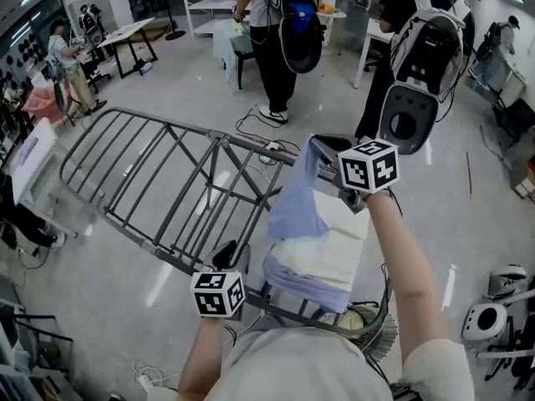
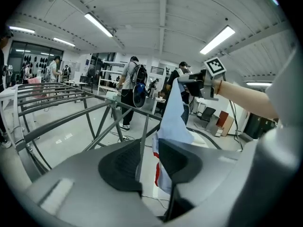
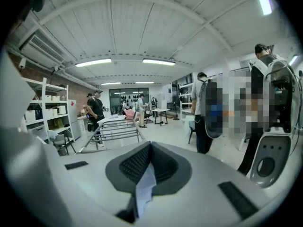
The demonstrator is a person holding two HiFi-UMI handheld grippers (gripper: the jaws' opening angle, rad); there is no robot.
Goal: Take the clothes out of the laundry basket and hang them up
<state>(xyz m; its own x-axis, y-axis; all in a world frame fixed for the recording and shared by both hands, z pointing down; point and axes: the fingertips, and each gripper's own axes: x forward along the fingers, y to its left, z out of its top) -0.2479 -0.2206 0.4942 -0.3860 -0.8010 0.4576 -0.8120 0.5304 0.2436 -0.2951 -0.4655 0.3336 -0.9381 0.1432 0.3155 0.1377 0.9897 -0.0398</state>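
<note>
A light blue and white garment [image 1: 313, 241] hangs from my right gripper [image 1: 318, 144], which is raised above the near end of the grey drying rack [image 1: 150, 182]. In the right gripper view the jaws [image 3: 150, 150] are shut on a fold of the pale cloth [image 3: 144, 190]. My left gripper [image 1: 226, 255] sits low by the rack's near edge, left of the hanging cloth. Its jaws [image 2: 149, 155] stand a little apart with nothing pinched. A rack bar and the garment [image 2: 173, 117] show beyond the gap. The right gripper [image 2: 190, 82] shows there too, holding the garment's top.
Two people with backpacks [image 1: 280, 32] [image 1: 422, 44] stand on the floor beyond the rack, and a cable [image 1: 259, 128] lies near them. Tables and shelves line the back. A round wire basket [image 1: 368, 324] is by my body, a white machine [image 1: 493, 316] at right.
</note>
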